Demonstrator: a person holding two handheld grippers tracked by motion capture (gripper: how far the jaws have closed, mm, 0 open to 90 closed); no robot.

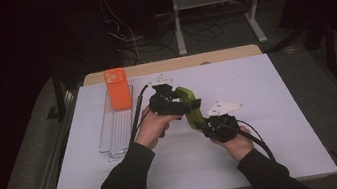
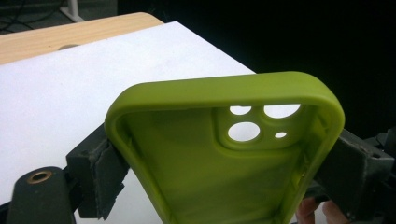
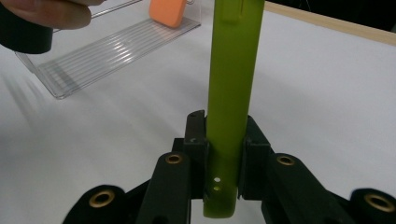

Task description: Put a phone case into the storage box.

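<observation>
The left gripper view shows the camera holes of the green phone case; the right gripper pinches its bottom edge, the case rising toward 12 o'clock, and the left gripper clamps its sides.

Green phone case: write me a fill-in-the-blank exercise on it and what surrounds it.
1. The green phone case is held above the table by ____ tongs at once.
2. The orange phone case stands in a clear ____ at the table's left.
3. In the right gripper view, the right tongs pinch the green phone case by its ____ end.
4. In the left gripper view, the left tongs grip the green phone case across its width, just below the ____ cutouts.

Missing words: two; tray; bottom; camera
</observation>
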